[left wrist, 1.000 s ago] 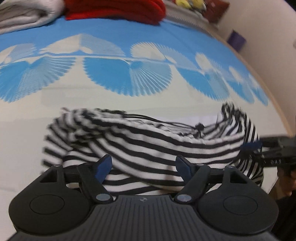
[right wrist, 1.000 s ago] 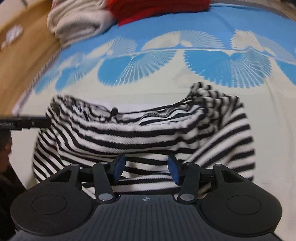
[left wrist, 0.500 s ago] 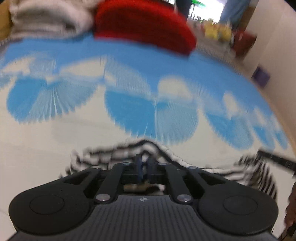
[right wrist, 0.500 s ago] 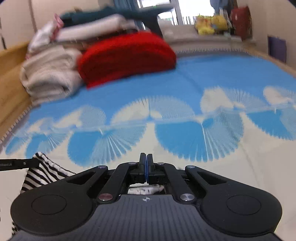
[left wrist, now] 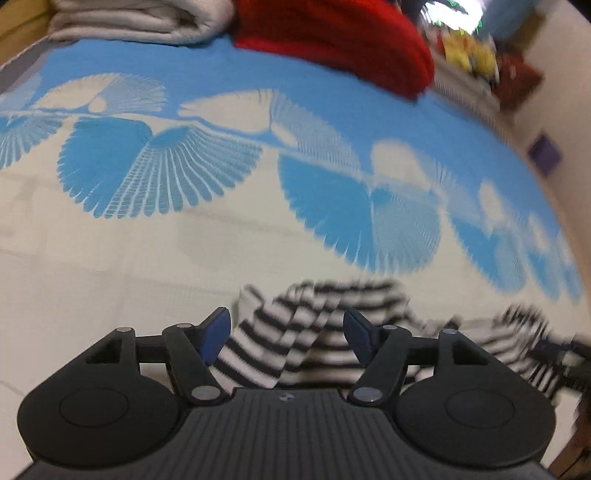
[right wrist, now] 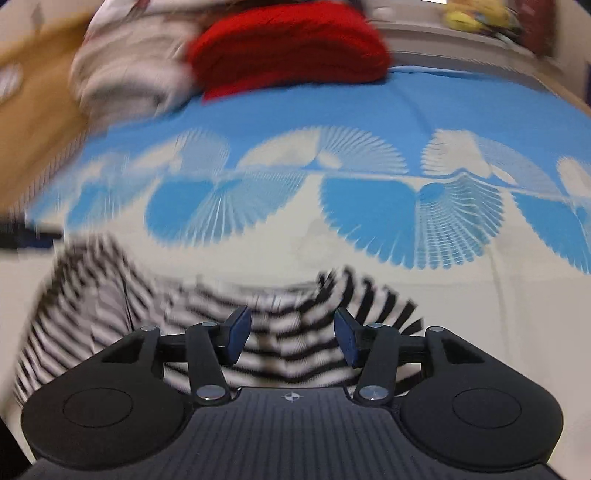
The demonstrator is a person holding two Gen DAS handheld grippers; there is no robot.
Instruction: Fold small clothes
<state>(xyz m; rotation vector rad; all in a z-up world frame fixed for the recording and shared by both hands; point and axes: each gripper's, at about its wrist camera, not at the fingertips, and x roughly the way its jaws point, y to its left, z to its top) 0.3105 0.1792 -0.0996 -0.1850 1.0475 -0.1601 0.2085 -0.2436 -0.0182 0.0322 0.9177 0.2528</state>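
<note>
Your left gripper (left wrist: 287, 334) and right gripper (right wrist: 292, 334) both hover jaws wide over the rumpled striped garment (right wrist: 288, 332) on the bed (left wrist: 110, 266).

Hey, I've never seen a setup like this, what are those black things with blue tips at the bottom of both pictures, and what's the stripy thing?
Each picture comes from a camera mounted on a tool a person carries, one per hand, looking forward along its two fingers. One shows the left hand-held gripper, the other the right hand-held gripper. Both are open and hold nothing. Just beyond their blue tips lies a black-and-white striped garment, rumpled on a bedspread with blue fan patterns. At the far end sit a red folded blanket and pale folded bedding. The pictures are blurred by motion.
</note>
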